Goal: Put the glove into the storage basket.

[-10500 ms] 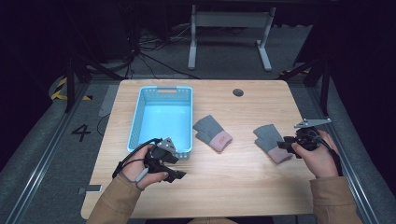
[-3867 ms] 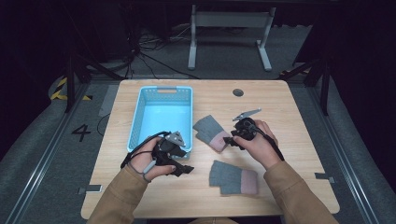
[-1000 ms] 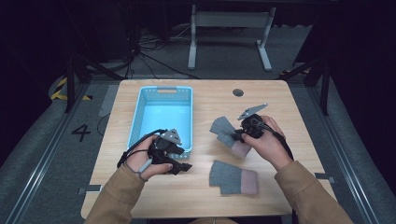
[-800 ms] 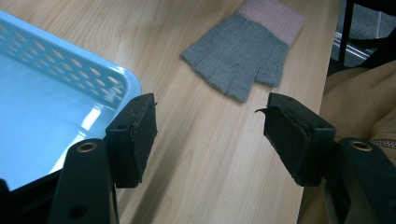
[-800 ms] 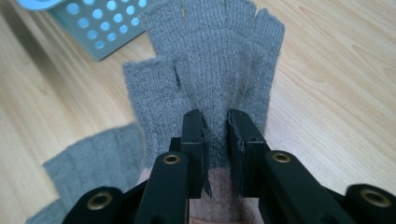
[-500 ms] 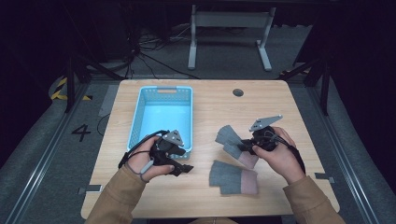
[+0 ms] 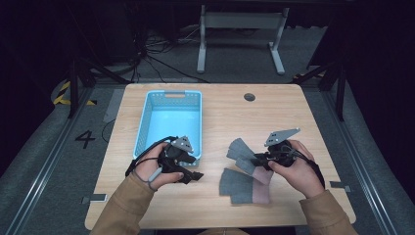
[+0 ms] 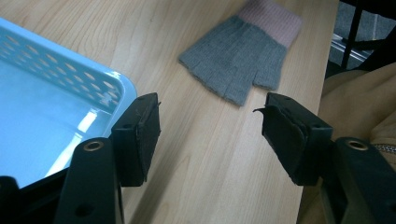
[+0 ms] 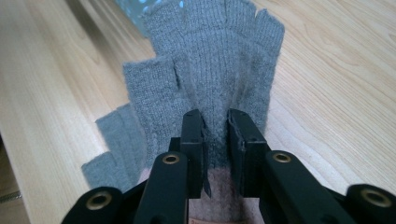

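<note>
My table [image 7: 220, 112] is pale wood with rounded corners and a small dark round hole [image 7: 249, 97] near its far edge. It stands on grey carpet in a dark room; cables trail across the floor beyond the far edge, a grey metal stand [image 7: 240, 34] rises behind them, and a "4" [image 7: 85, 139] is marked on the floor off the left edge.

A light blue basket [image 7: 169, 122] sits on the left half, running toward the far edge. My left gripper [image 7: 193, 174] rests just off the basket's near right corner, jaws spread wide with nothing between them.

My right gripper [image 7: 252, 157] is clamped on a grey fingerless glove [image 9: 219, 84] with a pink cuff, held over the right half. A second matching glove [image 7: 242, 186] lies flat near the near edge, partly beneath the held one.
</note>
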A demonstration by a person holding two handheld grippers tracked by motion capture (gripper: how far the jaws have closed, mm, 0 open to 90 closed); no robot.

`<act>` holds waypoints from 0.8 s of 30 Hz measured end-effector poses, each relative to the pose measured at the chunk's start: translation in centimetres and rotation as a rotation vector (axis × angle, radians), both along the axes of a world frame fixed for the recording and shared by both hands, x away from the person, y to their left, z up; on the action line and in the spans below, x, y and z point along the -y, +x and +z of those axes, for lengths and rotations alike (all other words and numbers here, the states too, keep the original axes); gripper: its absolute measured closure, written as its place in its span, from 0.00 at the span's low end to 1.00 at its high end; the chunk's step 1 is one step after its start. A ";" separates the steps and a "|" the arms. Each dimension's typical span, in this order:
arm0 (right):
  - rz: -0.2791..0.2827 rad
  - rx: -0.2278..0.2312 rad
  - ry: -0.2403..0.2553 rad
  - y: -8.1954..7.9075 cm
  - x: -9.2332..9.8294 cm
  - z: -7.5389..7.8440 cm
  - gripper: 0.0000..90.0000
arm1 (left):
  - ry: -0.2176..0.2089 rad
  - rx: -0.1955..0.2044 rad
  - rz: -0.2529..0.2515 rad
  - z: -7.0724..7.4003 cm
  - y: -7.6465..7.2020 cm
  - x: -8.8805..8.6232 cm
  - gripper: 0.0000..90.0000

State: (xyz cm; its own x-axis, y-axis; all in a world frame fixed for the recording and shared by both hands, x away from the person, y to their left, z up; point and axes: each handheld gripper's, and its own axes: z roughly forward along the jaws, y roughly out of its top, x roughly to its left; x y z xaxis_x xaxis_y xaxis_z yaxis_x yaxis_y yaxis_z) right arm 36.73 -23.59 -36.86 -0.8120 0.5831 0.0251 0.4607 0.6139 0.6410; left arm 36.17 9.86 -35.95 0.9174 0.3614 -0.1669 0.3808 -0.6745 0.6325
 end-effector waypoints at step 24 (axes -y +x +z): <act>0.172 -0.030 -0.115 -2.2 -1.6 -2.6 0.85 | -0.003 -0.002 -0.041 0.1 0.6 1.3 0.42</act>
